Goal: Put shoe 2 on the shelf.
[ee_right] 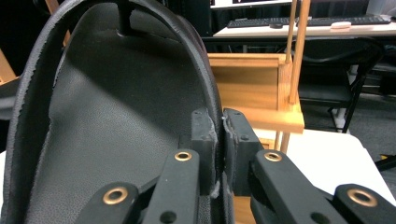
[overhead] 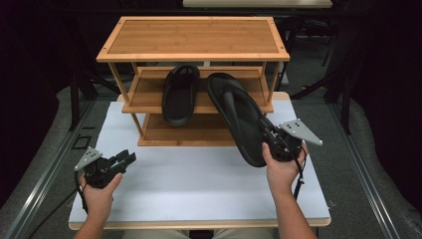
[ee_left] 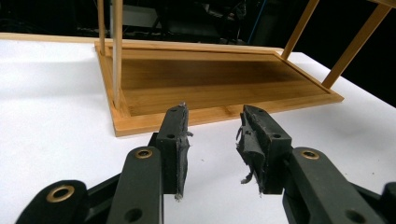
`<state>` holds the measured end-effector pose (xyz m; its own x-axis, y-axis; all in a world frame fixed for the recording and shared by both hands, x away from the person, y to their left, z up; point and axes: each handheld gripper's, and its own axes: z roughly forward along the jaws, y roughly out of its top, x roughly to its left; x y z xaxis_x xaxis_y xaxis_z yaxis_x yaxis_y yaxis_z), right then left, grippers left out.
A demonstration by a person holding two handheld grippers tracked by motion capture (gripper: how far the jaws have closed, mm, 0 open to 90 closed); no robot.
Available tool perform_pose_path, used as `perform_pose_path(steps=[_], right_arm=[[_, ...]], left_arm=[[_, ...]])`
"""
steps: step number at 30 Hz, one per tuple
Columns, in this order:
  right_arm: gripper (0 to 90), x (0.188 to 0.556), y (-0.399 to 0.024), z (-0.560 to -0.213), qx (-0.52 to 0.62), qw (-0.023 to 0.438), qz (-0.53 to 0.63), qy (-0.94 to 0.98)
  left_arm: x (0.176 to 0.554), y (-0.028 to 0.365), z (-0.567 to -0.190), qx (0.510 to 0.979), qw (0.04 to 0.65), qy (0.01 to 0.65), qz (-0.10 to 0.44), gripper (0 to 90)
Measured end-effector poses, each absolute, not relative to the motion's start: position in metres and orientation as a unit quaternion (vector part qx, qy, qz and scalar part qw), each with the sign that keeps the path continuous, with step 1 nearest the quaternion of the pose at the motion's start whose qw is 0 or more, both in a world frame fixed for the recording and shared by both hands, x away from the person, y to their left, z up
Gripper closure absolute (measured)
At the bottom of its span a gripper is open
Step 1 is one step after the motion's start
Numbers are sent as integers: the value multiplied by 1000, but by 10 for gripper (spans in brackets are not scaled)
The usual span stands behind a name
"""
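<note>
Flip-flop edge pinched in right gripper fingers, lifted.

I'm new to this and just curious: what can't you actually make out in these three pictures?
- High view: the heel of the black flip-flop sandal, hidden by the right gripper.
- High view: the back of the three-tier bamboo shoe rack's middle shelf and the toe of the second black sandal, under the top board.
- Right gripper view: the held sandal's toe, cut off by the top edge.

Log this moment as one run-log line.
right tongs: shut on sandal edge, lifted near rack | left tongs: open, empty, above table | second sandal: middle shelf
</note>
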<state>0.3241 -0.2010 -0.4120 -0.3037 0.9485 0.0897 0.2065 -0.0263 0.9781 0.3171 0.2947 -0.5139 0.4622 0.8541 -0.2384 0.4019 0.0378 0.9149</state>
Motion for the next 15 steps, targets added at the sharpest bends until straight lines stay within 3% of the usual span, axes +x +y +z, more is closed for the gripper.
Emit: perform_pose_path(steps=[15], right_arm=[[834, 374, -179, -400, 490, 348, 524, 604]], left_arm=[[319, 295, -516, 663, 541, 474, 207, 616]])
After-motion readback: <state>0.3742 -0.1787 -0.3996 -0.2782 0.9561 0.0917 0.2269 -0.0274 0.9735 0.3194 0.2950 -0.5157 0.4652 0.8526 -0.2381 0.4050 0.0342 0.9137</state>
